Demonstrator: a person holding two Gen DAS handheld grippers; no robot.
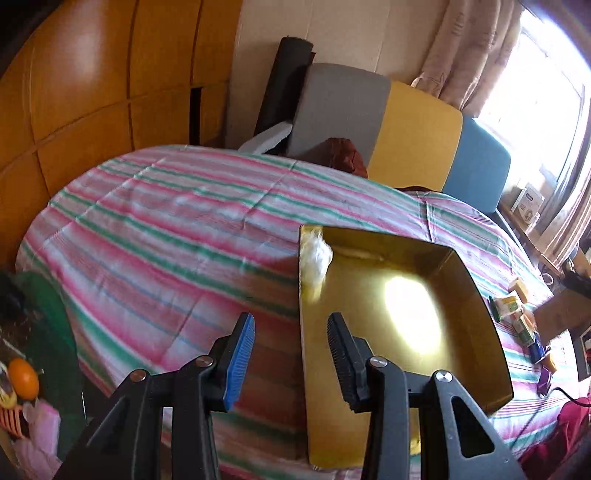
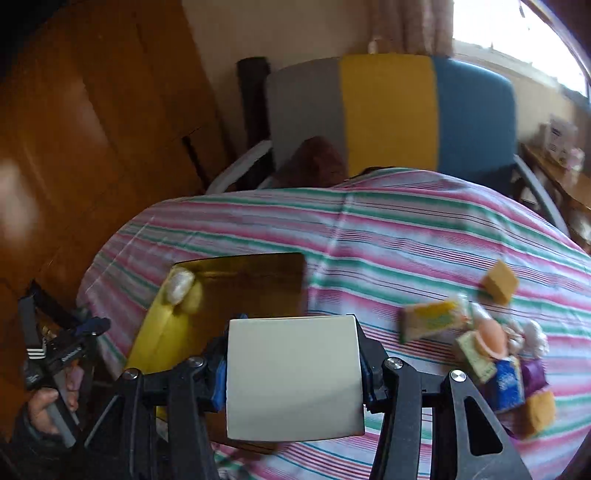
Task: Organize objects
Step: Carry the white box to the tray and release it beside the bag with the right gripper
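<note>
The right gripper (image 2: 293, 373) angles downward, pinching a white box (image 2: 293, 376); the left gripper (image 1: 291, 354), tilted down, stands spread and empty over the near left corner of the gold tray (image 1: 476, 295).

A bedroom in daylight. A bed (image 1: 166, 229) covered by a sheet striped pink, green and white fills the near and middle ground. At its far end stands a headboard (image 2: 388, 110) in three upright panels: grey, yellow and blue. Glossy orange-brown wooden wardrobe doors (image 1: 92, 92) line the left wall. A bright window (image 1: 546, 74) on the far right glows white, with a pale patterned curtain (image 1: 469, 48) hanging beside it. The far wall (image 1: 332, 33) is cream.
</note>
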